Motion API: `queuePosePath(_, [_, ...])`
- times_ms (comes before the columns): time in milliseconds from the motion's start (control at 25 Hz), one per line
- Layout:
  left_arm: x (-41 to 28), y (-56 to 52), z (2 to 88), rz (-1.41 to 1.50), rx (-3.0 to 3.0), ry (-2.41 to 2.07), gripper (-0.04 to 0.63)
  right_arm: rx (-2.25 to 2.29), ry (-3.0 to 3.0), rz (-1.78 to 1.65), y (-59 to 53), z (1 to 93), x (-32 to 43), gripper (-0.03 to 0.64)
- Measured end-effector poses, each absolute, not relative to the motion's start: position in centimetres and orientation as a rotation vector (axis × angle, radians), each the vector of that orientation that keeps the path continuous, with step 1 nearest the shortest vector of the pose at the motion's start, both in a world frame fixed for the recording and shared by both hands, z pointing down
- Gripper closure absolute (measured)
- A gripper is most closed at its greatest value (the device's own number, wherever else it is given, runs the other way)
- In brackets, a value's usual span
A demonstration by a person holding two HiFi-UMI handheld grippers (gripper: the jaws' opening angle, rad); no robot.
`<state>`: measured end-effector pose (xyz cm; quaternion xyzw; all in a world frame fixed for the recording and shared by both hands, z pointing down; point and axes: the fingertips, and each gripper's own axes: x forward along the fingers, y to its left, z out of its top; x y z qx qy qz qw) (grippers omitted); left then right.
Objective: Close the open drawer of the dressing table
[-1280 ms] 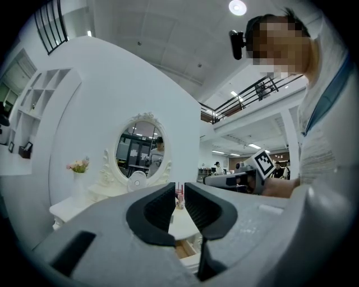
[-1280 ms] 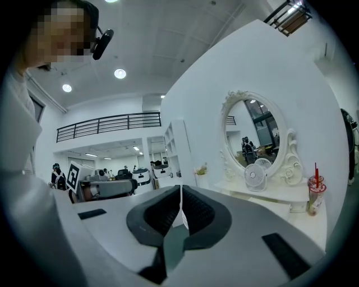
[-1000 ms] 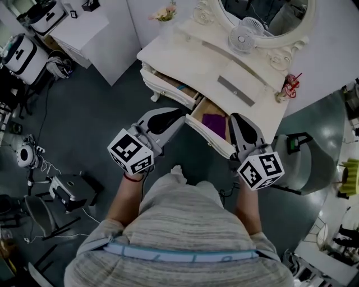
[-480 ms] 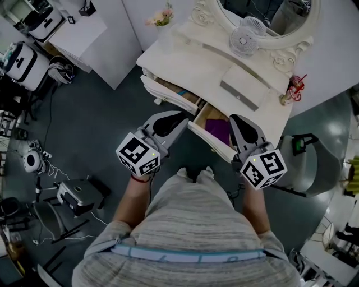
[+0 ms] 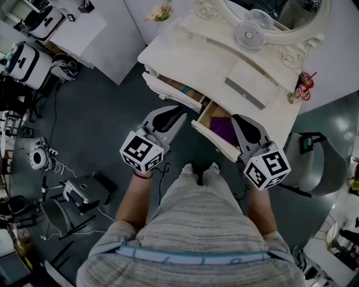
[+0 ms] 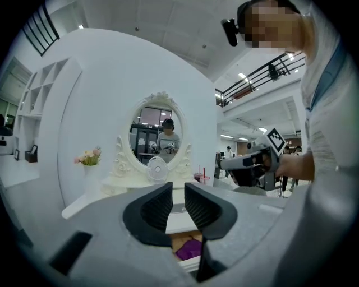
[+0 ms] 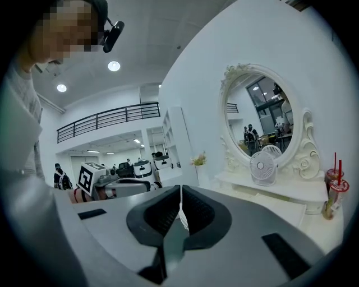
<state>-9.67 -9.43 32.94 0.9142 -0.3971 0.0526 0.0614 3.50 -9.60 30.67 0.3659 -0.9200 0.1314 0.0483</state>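
The white dressing table [image 5: 190, 53] stands ahead of me with two drawers pulled out. The left drawer [image 5: 168, 92] shows a wooden inside. The right drawer [image 5: 212, 135] holds a purple cloth [image 5: 224, 130], which also appears in the left gripper view [image 6: 189, 246]. My left gripper [image 5: 178, 115] hovers just in front of the gap between the two drawer fronts. Its jaws [image 6: 178, 193] stand slightly apart and hold nothing. My right gripper [image 5: 240, 120] hangs over the right drawer's right end. Its jaws [image 7: 180, 193] are shut and empty.
On the tabletop stand a small white fan [image 5: 249, 35], a flat grey box [image 5: 247, 92], a cup with red straws [image 5: 305, 84] and a flower vase [image 5: 159, 11]. A grey seat [image 5: 305, 162] stands to the right of the table. Equipment and cables [image 5: 84, 190] lie on the floor at left.
Both grippers have come a little closer to the drawers and sunk slightly, and the person has stepped in. The jaws look the same and the drawers have not moved.
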Motion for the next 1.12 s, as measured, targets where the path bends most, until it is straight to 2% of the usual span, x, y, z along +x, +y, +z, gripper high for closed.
queuePosePath(360, [-11.6, -12.0, 36.8, 0.249, 2.703, -1.230, 0.497, 1.078, -2.755, 0.447, -10.3, 33.6, 2.7, 0.604])
queuePosePath(1120, [-17.1, -17.1, 47.6, 0.473, 2.478, -1.321, 0.471, 1.063, -2.660, 0.502, -12.1, 37.8, 1.1, 0.604])
